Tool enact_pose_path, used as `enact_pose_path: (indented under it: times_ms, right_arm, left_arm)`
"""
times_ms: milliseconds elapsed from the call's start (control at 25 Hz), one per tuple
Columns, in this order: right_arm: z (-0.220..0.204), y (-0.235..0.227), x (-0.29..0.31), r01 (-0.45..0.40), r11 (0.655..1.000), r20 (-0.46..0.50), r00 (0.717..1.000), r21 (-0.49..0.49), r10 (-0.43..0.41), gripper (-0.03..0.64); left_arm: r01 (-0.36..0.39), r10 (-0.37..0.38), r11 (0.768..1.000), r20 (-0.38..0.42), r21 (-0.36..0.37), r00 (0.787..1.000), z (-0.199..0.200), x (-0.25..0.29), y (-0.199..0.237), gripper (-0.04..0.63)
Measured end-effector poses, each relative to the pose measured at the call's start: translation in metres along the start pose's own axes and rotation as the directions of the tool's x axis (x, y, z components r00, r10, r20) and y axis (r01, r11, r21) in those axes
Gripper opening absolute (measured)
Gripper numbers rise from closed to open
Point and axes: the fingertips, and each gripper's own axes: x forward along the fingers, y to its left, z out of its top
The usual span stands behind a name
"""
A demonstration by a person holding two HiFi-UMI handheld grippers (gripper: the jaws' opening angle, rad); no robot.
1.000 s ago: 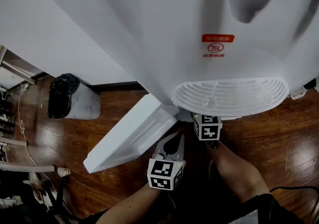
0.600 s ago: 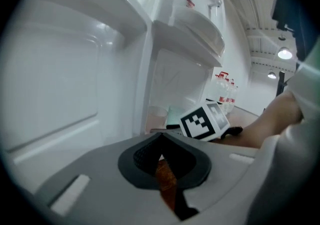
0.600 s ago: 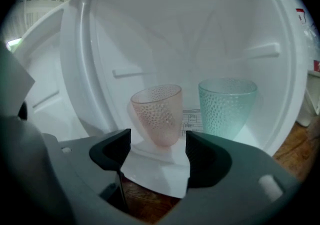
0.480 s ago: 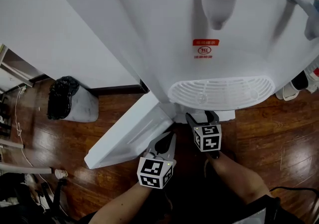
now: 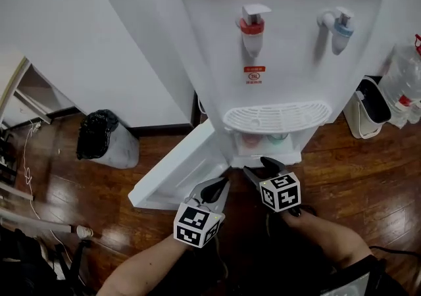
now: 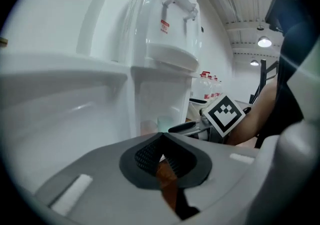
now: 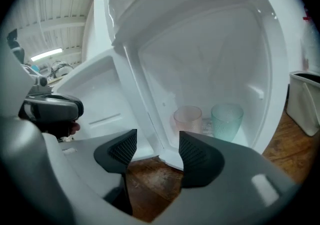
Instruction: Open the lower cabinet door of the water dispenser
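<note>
- I look steeply down at a white water dispenser (image 5: 276, 58). It stands on a dark wooden floor (image 5: 355, 176) against a white wall.
- A red tap (image 5: 252, 25) and a blue tap (image 5: 341, 25) sit side by side on its front, above a white slotted drip tray (image 5: 276, 117).
- The lower cabinet door (image 5: 177, 170) stands wide open. It is swung out to the left of the head view, with its white inner face showing.
- The open cabinet lies just below the drip tray. Inside it, a pink cup (image 7: 187, 117) and a green cup (image 7: 226, 119) stand upright, just beside each other.
- My left gripper (image 5: 220, 186) hangs close to the near end of the open door and points toward the dispenser. Its jaws are pressed together with nothing between them.
- My right gripper (image 5: 256, 165) hangs just to the right of the left one, in front of the cabinet opening. Its jaws stand apart and have just been closing. They grip nothing; past them I see bare floor and the cabinet's lower edge.
- The two grippers are near each other but not touching.
- A bin with a black liner (image 5: 105, 140) stands by the wall on the left.
- A white bin (image 5: 366, 107) and a clear water bottle (image 5: 404, 81) stand to the right of the dispenser.
</note>
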Motion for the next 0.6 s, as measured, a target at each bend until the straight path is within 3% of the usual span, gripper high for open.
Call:
enact_pose_path:
  times_ms: [160, 320, 600]
  right_arm:
    - [0.021, 0.024, -0.031, -0.106, 0.994, -0.02, 0.994, -0.005, 0.106, 0.249]
    - [0.045, 0.049, -0.065, -0.211, 0.976, -0.049, 0.977, -0.046, 0.209, 0.181]
    - [0.104, 0.081, -0.121, -0.312, 0.946, -0.037, 0.95, -0.085, 0.31, 0.155]
  left_arm:
    - [0.045, -0.045, 0.999, 0.046, -0.002, 0.998, 0.046, -0.028, -0.016, 0.003]
    - [0.057, -0.058, 0.998, 0.073, 0.015, 0.996, 0.086, -0.057, -0.018, 0.004]
    - [0.041, -0.037, 0.999, 0.221, -0.016, 0.975, 0.162, -0.103, -0.021, 0.02]
